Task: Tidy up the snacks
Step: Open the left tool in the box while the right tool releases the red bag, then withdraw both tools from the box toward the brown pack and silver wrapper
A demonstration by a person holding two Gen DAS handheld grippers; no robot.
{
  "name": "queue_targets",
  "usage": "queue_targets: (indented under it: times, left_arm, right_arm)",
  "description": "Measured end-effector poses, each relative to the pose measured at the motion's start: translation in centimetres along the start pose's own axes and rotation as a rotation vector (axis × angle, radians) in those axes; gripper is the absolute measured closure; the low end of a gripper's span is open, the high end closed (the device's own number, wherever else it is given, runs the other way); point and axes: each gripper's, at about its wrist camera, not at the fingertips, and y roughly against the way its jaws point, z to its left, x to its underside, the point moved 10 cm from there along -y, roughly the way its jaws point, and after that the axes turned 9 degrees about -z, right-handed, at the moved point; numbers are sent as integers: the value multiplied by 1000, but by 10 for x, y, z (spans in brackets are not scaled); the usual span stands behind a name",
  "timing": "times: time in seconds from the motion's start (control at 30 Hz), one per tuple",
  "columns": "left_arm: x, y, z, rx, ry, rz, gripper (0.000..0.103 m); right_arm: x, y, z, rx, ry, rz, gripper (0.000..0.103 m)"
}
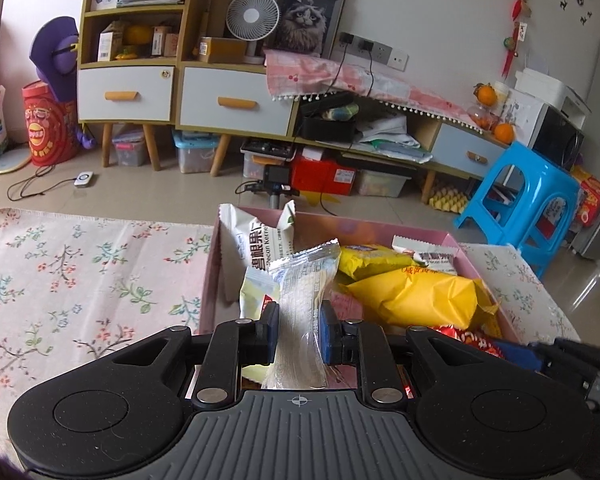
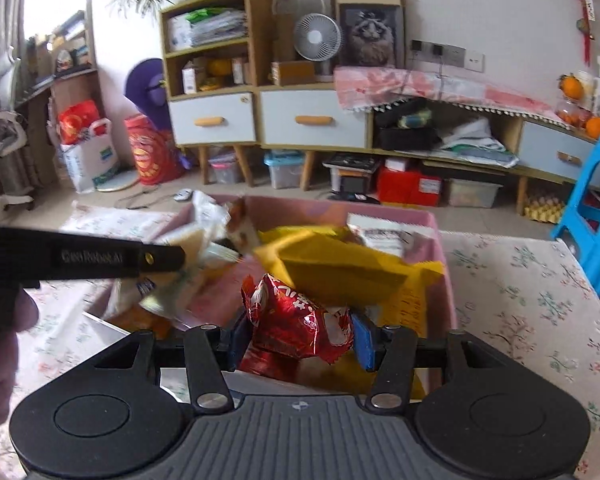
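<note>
A pink box full of snack packets sits on the flowered tablecloth. My left gripper is shut on a clear wrapped packet, held over the box's near left part. Big yellow bags and a white pecan packet lie inside. In the right wrist view my right gripper is shut on a shiny red packet over the pink box, in front of the yellow bag. The left gripper's black body crosses that view at the left, blurred.
Flowered tablecloth spreads left and right of the box. Beyond the table edge are a tiled floor, a low cabinet with drawers and a blue plastic stool. A hand shows at the lower left of the right wrist view.
</note>
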Motion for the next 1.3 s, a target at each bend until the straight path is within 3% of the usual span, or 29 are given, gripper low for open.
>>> queue_targets:
  times: [0.33,0.43,0.5,0.67,1.03,1.3]
  left_arm:
    - [-1,-8,-21,70,50,33,81]
    - [-1,-6,-17,69,65,43,79]
    - [-1,-3,-14,71,76,51,74]
    - [-6,9,-11,66,61,32,56]
    - [-6,41,-15,52,-68,19,35]
    - [14,66,-3,33,-63,36,25]
  right_arm:
    - [-2,3,3,-16,4,7,55]
    - [-7,8,4,-31,-5,-8,44]
    - [-10,11,5,-47,-10,-11,37]
    - [-14,15,8,-60,-3,-8,33]
    - [-15,32,14,-79,6,-11,23]
    - [-11,48,16,-83,13,-13,17]
